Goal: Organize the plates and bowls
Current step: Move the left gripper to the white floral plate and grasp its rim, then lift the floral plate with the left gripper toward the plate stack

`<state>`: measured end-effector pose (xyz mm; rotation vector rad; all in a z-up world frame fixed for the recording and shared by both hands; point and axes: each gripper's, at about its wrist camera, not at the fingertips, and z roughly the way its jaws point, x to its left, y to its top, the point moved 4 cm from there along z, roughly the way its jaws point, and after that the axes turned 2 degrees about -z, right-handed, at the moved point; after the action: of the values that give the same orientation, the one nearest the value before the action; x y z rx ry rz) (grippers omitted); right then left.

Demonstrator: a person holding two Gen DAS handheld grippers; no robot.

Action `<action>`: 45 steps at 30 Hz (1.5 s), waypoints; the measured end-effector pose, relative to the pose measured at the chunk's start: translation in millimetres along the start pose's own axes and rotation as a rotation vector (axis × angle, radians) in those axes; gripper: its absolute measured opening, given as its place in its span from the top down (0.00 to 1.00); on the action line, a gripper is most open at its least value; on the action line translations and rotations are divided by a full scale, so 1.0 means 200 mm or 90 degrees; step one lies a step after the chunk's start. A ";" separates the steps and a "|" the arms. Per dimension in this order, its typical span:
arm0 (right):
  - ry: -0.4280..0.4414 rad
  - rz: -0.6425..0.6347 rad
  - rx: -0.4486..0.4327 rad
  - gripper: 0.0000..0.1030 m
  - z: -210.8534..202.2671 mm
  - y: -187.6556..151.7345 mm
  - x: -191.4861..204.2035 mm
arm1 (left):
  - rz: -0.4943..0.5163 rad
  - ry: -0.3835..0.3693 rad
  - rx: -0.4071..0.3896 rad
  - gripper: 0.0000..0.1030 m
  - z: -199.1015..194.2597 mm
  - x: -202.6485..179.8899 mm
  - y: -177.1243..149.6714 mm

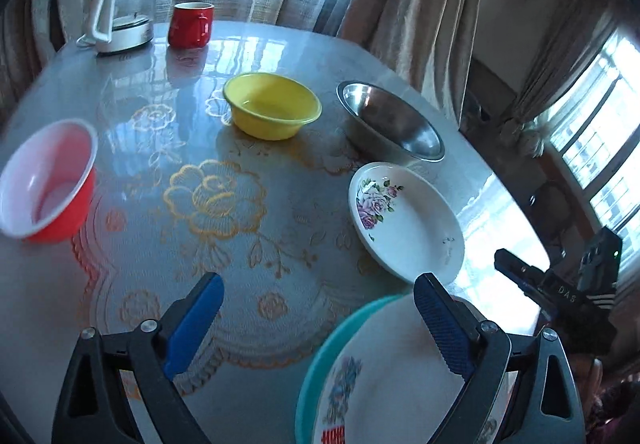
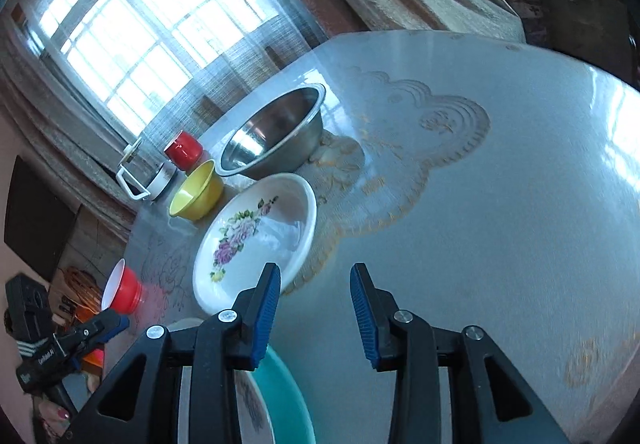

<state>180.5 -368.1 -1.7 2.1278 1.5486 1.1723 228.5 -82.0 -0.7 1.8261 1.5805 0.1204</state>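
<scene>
A white rose-print plate lies right of centre; it also shows in the right wrist view. Behind it stand a steel bowl and a yellow bowl. A red bowl with a white inside sits at the left. Near me a white printed plate rests in a teal plate. My left gripper is open and empty, its right finger over the stacked plates. My right gripper is open and empty, above bare cloth beside the rose plate.
A red mug and a glass kettle on a white base stand at the table's far edge by the curtains. The right gripper's body shows at the table's right edge. A lace-pattern cloth covers the table.
</scene>
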 end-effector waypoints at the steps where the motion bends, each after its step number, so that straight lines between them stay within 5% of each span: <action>1: -0.004 -0.009 0.000 0.64 0.02 0.03 0.01 | 0.002 -0.003 0.007 0.06 0.03 -0.01 0.03; 13: 0.027 -0.054 0.080 0.65 0.32 0.12 -0.02 | 0.051 0.026 0.124 0.09 0.38 -0.10 0.19; 20: 0.038 -0.058 0.071 0.70 0.36 0.13 -0.03 | 0.081 0.055 0.126 0.12 0.48 -0.14 0.21; 30: 0.049 -0.090 0.061 0.78 0.40 0.13 0.01 | 0.151 0.063 0.167 0.35 0.61 -0.20 0.23; 36: 0.054 -0.097 0.068 0.82 0.41 0.13 0.02 | 0.234 0.052 0.158 0.60 0.64 -0.32 0.20; 45: 0.067 -0.079 0.068 0.83 0.42 0.13 0.01 | 0.276 0.094 0.139 0.60 0.66 -0.38 0.20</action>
<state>259.8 -356.3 -38.3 2.0299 1.7981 1.2015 308.9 -209.3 -49.2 2.3607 1.3088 0.2950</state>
